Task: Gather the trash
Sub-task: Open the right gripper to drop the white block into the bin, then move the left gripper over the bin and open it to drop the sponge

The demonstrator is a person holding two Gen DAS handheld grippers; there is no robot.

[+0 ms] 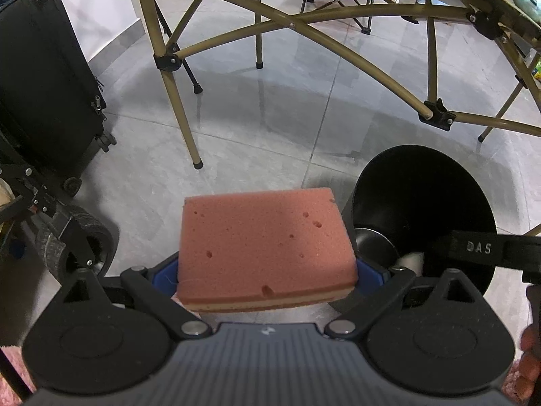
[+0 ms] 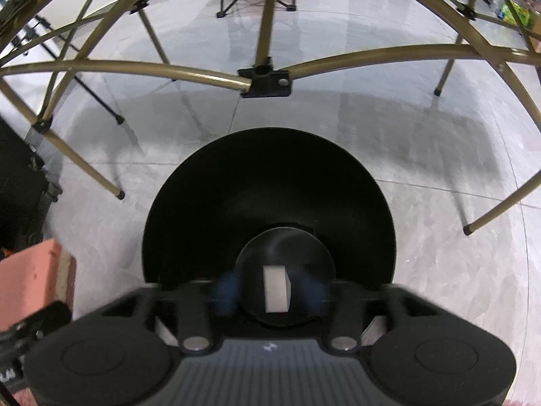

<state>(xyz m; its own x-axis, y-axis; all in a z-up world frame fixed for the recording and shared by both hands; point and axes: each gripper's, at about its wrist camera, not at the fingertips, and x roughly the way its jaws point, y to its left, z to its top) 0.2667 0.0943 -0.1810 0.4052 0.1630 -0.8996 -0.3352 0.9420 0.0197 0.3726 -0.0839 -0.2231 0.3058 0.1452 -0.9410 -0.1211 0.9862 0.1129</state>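
Observation:
My left gripper (image 1: pixel 267 270) is shut on a pink sponge (image 1: pixel 263 237) with a pale layer under it, held above the grey floor just left of a black trash bin (image 1: pixel 422 196). In the right wrist view the bin (image 2: pixel 270 176) lies straight below my right gripper (image 2: pixel 270 291). Its blurred blue fingers (image 2: pixel 226 291) stand open. A small white block (image 2: pixel 275 289) shows between them, touching neither pad, inside the bin's mouth. The sponge (image 2: pixel 30 277) appears at the left edge of that view.
Gold folding-table legs (image 1: pixel 182 111) and crossbars (image 2: pixel 263 81) stand just beyond the bin. A black suitcase (image 1: pixel 44 84) and a cart wheel (image 1: pixel 84 243) are at the left. A strap marked DAS (image 1: pixel 480 247) crosses the bin's right side. Pink rug (image 1: pixel 13 365) lies near me.

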